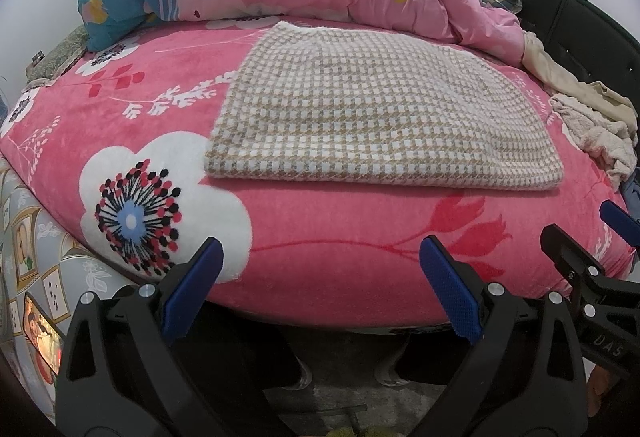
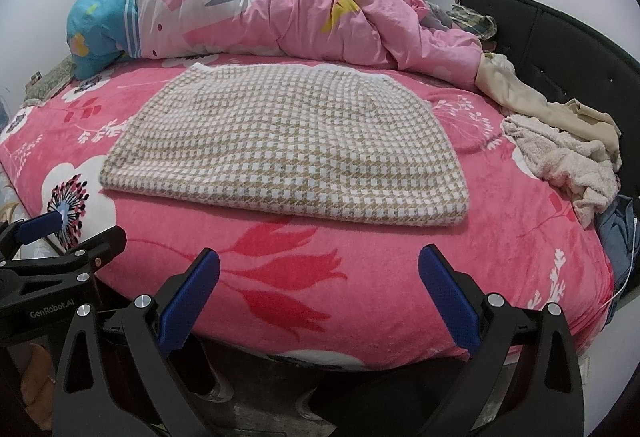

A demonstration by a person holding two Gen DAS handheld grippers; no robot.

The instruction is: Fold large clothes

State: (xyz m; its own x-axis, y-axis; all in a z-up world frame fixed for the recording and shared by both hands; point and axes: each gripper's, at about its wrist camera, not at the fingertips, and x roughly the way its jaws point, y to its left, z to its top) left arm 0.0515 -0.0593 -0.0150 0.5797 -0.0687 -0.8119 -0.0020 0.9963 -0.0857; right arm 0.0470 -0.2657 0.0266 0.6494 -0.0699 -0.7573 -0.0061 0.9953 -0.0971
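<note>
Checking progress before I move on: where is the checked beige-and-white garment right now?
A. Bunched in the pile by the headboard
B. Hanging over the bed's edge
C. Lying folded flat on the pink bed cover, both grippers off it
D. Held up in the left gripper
C. The checked garment lies as a flat folded rectangle on the pink bed cover, while the left gripper and right gripper are open and empty short of it.

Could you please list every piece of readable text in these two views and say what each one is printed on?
"GenRobot.AI": on the black body of the left claw, seen at the left edge of the right wrist view.
"DAS": on the black body of the right claw, seen at the right edge of the left wrist view; it may be cut off.
The houndstooth garment shows no text.
</note>
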